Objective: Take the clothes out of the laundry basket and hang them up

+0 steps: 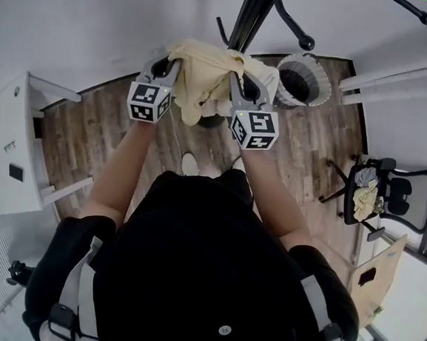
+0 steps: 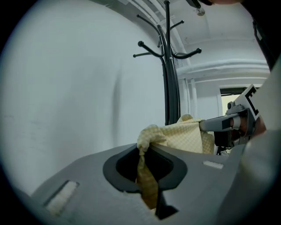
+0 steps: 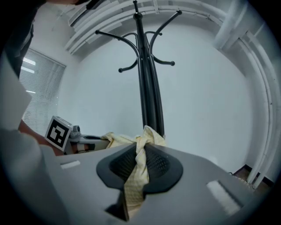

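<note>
A pale yellow checked garment point(image 1: 203, 80) hangs bunched between my two grippers in front of the black coat stand point(image 1: 251, 17). My left gripper point(image 1: 165, 70) is shut on one edge of the garment point(image 2: 151, 136), the cloth pinched between its jaws. Its other edge point(image 3: 140, 151) is clamped in my right gripper point(image 1: 240, 83), which is also shut. In the left gripper view the coat stand point(image 2: 167, 66) rises just beyond the cloth, and in the right gripper view the stand point(image 3: 145, 79) is straight ahead with its hooks overhead. The laundry basket point(image 1: 305, 79) stands on the floor to the right of the stand.
A white cabinet point(image 1: 11, 148) stands at the left. A black office chair point(image 1: 389, 196) with cloth on it is at the right, next to a cardboard box point(image 1: 373, 280). White walls rise behind the stand, with wooden floor point(image 1: 90, 140) below.
</note>
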Motion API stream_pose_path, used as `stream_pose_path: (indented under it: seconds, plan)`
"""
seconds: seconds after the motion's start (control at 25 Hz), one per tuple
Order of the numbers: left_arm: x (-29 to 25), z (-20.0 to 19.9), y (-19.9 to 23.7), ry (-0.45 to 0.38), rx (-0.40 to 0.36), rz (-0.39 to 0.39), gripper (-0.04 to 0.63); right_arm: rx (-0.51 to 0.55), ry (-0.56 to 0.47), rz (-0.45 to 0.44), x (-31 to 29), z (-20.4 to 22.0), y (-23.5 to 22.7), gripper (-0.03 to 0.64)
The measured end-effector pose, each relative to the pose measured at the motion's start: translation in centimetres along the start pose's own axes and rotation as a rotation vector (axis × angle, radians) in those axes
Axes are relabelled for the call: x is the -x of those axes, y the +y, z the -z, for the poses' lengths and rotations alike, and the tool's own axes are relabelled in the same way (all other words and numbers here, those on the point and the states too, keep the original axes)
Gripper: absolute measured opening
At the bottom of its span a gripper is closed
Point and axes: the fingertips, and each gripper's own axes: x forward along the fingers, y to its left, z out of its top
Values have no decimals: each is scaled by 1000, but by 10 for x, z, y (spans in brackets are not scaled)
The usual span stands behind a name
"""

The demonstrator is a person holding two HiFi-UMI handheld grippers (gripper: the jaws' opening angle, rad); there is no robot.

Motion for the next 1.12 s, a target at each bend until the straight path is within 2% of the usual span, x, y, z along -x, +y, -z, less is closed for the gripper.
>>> stream_pose_path:
  seconds: [0.32, 0.56, 0.8, 1.12]
  plan:
    - [-17, 77, -10, 136, 36, 53, 28, -57, 129, 40, -9, 70, -2, 48]
    - [-21, 99, -19, 163, 56, 85, 28, -55, 189, 36, -15, 102, -1, 48]
    - [-18, 123, -18, 209, 71, 83, 26, -73, 231, 19, -20, 124, 5, 48]
    - [-14, 130, -19, 210, 59, 99, 40, -92, 224, -5, -21, 128, 7, 72]
